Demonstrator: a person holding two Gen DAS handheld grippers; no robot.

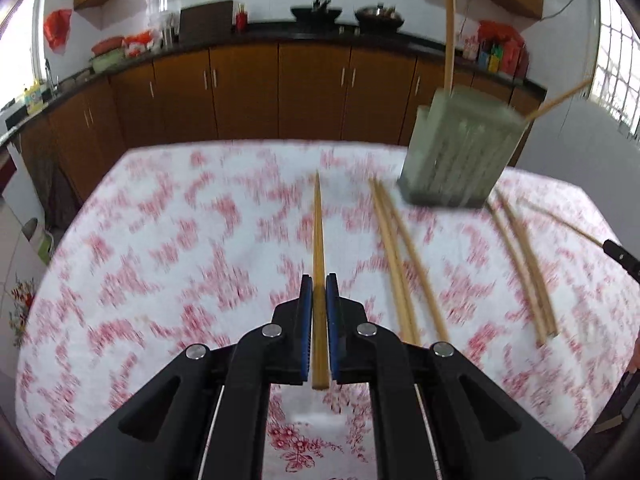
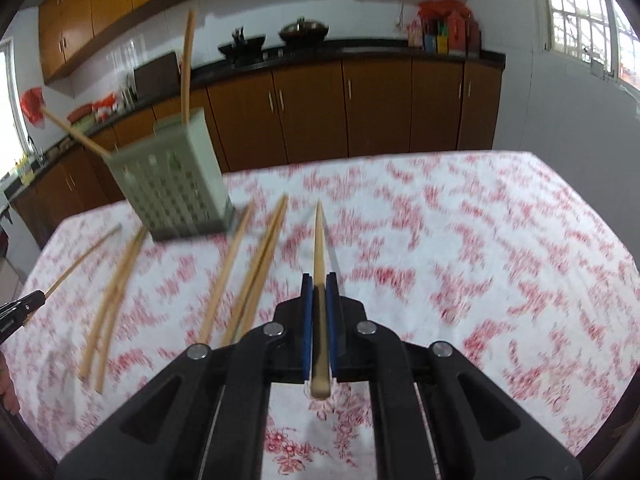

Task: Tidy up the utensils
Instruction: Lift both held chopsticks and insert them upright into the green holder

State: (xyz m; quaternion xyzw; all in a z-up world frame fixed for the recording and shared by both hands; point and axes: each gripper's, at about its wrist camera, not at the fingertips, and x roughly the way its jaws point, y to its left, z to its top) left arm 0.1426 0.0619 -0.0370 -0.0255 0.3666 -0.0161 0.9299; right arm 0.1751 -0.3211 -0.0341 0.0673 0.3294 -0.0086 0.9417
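Note:
My left gripper [image 1: 319, 280] is shut on a wooden chopstick [image 1: 318, 232] that points forward over the floral tablecloth. A second chopstick [image 2: 319, 240] is clamped the same way in my right gripper [image 2: 319, 279], which is also shut. The pale green slotted utensil holder [image 1: 456, 156] stands at the far right in the left wrist view, with two chopsticks sticking out of it. In the right wrist view the holder [image 2: 172, 192] is at the far left. Several loose chopsticks [image 1: 400, 256] lie on the cloth between the grippers; the same loose chopsticks [image 2: 256, 264] lie left of my right gripper.
The table [image 1: 160, 240] has a white cloth with a red flower print. Behind it runs a kitchen counter [image 1: 280, 36] with brown cabinets, pans and bottles. The tip of the other gripper [image 1: 620, 258] shows at the right edge of the left wrist view.

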